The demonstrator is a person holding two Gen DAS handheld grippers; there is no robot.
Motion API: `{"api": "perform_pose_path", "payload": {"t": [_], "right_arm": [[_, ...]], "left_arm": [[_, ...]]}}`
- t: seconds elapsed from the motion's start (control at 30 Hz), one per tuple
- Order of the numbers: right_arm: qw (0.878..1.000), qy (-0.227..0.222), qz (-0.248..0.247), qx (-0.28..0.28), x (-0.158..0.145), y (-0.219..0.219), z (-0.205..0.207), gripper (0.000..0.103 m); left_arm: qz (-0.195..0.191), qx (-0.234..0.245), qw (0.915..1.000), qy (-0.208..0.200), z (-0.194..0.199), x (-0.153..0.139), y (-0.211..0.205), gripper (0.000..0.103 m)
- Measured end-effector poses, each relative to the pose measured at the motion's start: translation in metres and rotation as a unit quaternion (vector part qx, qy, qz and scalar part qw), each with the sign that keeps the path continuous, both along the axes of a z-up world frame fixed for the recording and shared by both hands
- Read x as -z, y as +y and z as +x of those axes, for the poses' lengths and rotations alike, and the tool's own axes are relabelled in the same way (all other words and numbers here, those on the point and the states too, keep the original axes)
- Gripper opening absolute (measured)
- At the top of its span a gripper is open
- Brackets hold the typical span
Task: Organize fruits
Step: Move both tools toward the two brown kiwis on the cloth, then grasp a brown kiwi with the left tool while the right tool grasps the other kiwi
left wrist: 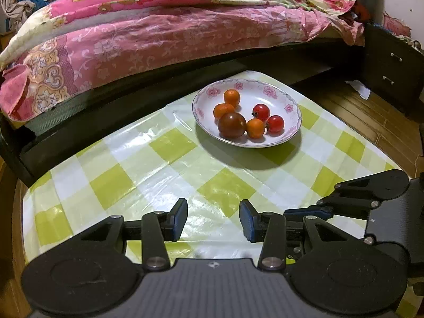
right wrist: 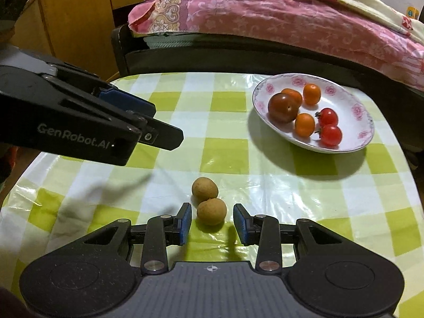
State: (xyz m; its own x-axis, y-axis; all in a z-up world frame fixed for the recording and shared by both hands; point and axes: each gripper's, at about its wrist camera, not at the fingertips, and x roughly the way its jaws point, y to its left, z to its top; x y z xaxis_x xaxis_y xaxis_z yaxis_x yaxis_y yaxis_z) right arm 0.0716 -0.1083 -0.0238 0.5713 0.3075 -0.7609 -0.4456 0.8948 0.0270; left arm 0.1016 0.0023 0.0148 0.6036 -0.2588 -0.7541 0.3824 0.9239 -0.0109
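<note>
Hidden: both hands out of frame; left gripper [right wrist: 169,137] tips side-on in right view.
Right gripper [right wrist: 212,224]: tilted down, jaws apart around near longan [right wrist: 211,211], pads not touching.
Left gripper: jaws apart, empty, above table [left wrist: 164,143] mid.
Longans: two, touching, near front edge.
Plate [right wrist: 352,106]: far right corner, w/ six fruits.

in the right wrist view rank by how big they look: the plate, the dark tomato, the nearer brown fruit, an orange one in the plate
1. plate
2. dark tomato and nearer brown fruit: they look alike, and the brown fruit sits closer to the camera, so no ranking between them
3. orange fruit
</note>
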Motion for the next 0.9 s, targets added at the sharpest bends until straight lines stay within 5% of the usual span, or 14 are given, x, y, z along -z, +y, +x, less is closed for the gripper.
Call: {"api": "perform_pose_path", "payload": {"t": [0.17,0.53,0.9], "right_arm": [[1.000,0.007,-0.004,-0.004,0.007,0.003,0.007,0.023],[0.998,0.023,-0.004,0.060,-0.006,-0.043,0.004,0.023],[0.995,0.037,0.009,0.092,-0.004,-0.068,0.007,0.023]], "left_arm": [[0.001,0.008,0.9999,0.013,0.002,0.008,-0.002,0.050],[0.019,0.077,0.9962,0.035,-0.002,0.028,-0.030,0.050],[0.037,0.089,0.9938,0.054,0.006,0.051,-0.051,0.048]]}}
